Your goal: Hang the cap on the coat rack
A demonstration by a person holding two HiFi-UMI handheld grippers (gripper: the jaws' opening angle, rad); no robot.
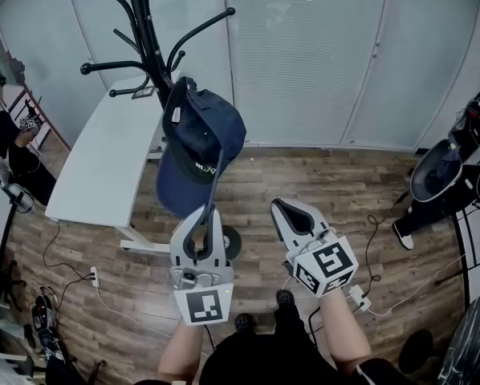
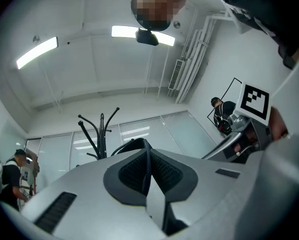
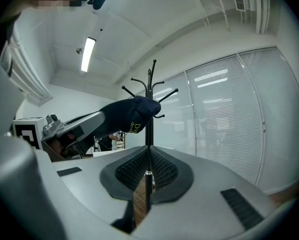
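A navy cap with pale lettering hangs raised in front of the black coat rack, beside its lower hooks. My left gripper is shut on the cap's lower edge and holds it up. In the left gripper view only a dark sliver of the cap shows above the closed jaws, with the coat rack behind. My right gripper is shut and empty, to the right of the cap and lower. The right gripper view shows the cap against the coat rack pole.
A white table stands left of the rack. A person stands at the far left. An office chair is at the right. Cables and a power strip lie on the wood floor. Glass partitions with blinds close off the back.
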